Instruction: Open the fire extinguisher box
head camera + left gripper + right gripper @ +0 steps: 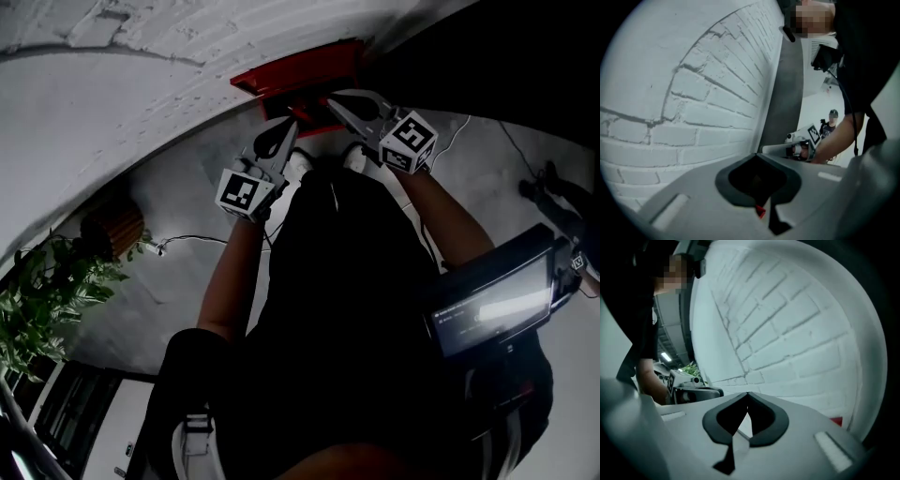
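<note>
Beyond left gripper and right gripper, fingers clenched empty, the red box is mostly hidden.

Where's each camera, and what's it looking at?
Head view: on the person's head, looking down at the left gripper, right gripper, red box, arms, legs.
Left gripper view: rides the left gripper, faces the brick wall; shows its shut fingers.
Right gripper view: rides the right gripper, faces that wall; fingers shut.
Shared: each gripper view shows the other gripper.
</note>
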Demonstrator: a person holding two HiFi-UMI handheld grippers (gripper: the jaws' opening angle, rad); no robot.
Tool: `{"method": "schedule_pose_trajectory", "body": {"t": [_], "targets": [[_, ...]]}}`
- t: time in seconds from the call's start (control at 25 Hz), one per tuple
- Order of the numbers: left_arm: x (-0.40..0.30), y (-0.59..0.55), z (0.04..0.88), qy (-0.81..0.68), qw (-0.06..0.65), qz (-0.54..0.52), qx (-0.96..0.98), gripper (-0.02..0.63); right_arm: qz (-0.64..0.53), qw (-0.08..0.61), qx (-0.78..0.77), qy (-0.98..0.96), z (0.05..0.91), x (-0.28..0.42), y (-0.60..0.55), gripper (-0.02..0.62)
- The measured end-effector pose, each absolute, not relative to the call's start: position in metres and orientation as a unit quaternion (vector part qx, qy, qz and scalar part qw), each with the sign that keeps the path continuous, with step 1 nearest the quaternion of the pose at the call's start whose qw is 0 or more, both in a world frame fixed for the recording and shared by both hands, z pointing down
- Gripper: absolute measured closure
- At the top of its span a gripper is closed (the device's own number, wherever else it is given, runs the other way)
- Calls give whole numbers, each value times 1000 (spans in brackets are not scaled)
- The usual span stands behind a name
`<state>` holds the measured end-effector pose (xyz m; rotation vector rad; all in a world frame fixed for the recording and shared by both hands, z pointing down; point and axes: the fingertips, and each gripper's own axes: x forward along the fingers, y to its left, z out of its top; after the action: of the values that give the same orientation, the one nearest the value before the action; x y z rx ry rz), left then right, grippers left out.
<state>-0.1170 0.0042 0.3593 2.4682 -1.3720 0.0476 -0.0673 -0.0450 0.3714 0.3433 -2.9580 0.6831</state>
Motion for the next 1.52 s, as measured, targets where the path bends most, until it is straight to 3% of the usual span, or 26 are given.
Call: {"method": "schedule_pose_trajectory", "body": {"t": [0.24, 0.52, 1.52], "targets": [[-91, 29, 279, -454, 137, -7, 880, 604, 116, 26, 72, -990, 267, -53, -1, 586], [-66, 55, 227, -430, 101, -7, 897, 604, 79, 5, 64, -995, 208, -39, 27, 586], [-58, 65, 215, -424, 89, 3, 901, 604, 72, 7, 61, -995, 199, -35, 44, 586]]}}
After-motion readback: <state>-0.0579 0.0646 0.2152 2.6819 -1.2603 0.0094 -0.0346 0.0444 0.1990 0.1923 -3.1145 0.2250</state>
